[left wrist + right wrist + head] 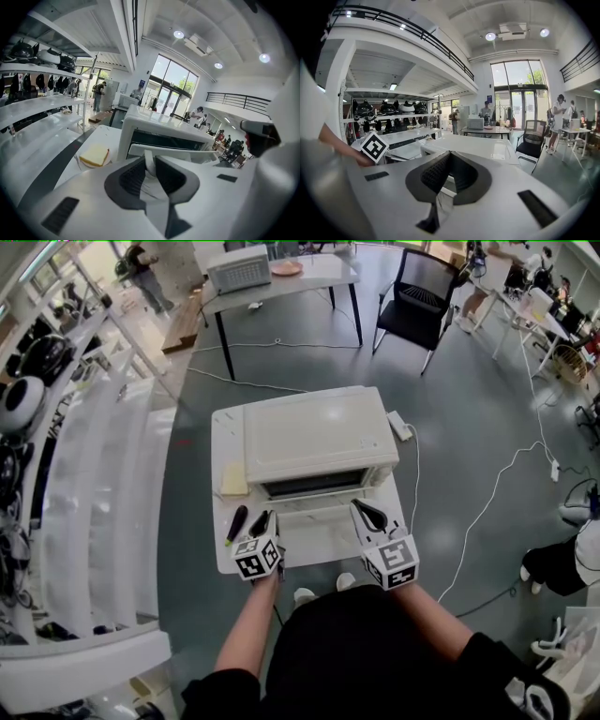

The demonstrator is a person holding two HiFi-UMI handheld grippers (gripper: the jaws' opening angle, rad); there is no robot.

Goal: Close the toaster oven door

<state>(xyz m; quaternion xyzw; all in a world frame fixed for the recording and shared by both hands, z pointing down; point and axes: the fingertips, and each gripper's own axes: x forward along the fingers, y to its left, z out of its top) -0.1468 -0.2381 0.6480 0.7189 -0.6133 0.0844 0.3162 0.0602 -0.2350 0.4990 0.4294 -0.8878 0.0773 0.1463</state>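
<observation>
The white toaster oven [314,439] stands on a small white table [221,549]. Its door [314,532] hangs open, folded down toward me, and the dark opening [314,486] shows above it. My left gripper [262,521] sits at the door's front left corner, jaws together. My right gripper [368,514] sits at the front right corner, also shut. In the left gripper view the oven [161,129] and the door edge [180,153] lie just beyond the left gripper [148,157]. The right gripper [449,155] looks over the oven's top [476,146]. I cannot see either gripper holding anything.
A slice of bread [233,480] [95,155] lies on the table left of the oven. A black-handled tool [236,524] lies beside my left gripper. White shelving [84,484] runs along the left. A cable [487,502] trails over the floor on the right. A chair [417,296] and another table [281,277] stand behind.
</observation>
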